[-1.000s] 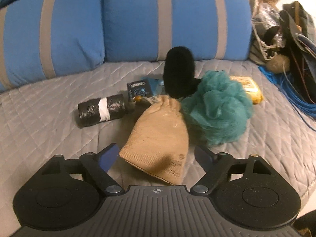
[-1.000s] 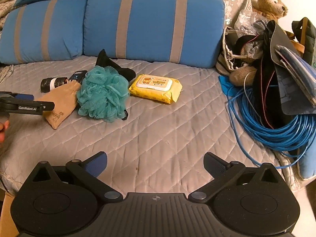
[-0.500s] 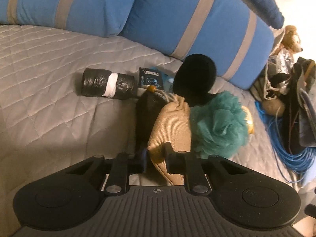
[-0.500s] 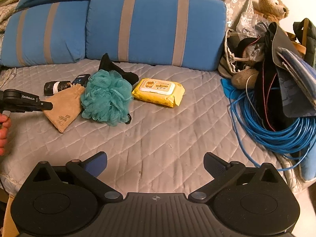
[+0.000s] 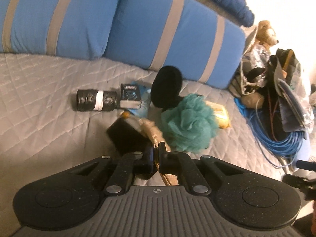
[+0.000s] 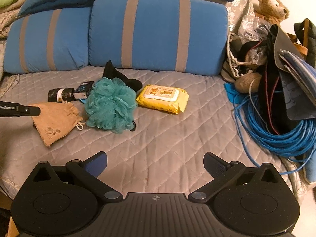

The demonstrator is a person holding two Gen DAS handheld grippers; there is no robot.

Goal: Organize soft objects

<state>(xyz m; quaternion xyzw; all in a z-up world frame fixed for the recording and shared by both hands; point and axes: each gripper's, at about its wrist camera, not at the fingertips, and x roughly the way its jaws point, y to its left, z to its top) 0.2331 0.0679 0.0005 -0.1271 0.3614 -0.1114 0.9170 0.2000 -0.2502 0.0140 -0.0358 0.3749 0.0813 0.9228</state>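
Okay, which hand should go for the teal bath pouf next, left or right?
Right. The right gripper is open and empty, facing the teal bath pouf. The left gripper is shut on the tan drawstring pouch.

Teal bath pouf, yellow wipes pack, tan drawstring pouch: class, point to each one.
Teal bath pouf (image 6: pixel 111 105), right wrist view, centre of mesh.
Yellow wipes pack (image 6: pixel 163 98), right wrist view, top face.
Tan drawstring pouch (image 6: pixel 56 121), right wrist view, middle of cloth.

Warm, dim indoor light with blown-out glare beyond the teddy bear, fisheye bending at the edges, and motion blur softening the left wrist view.
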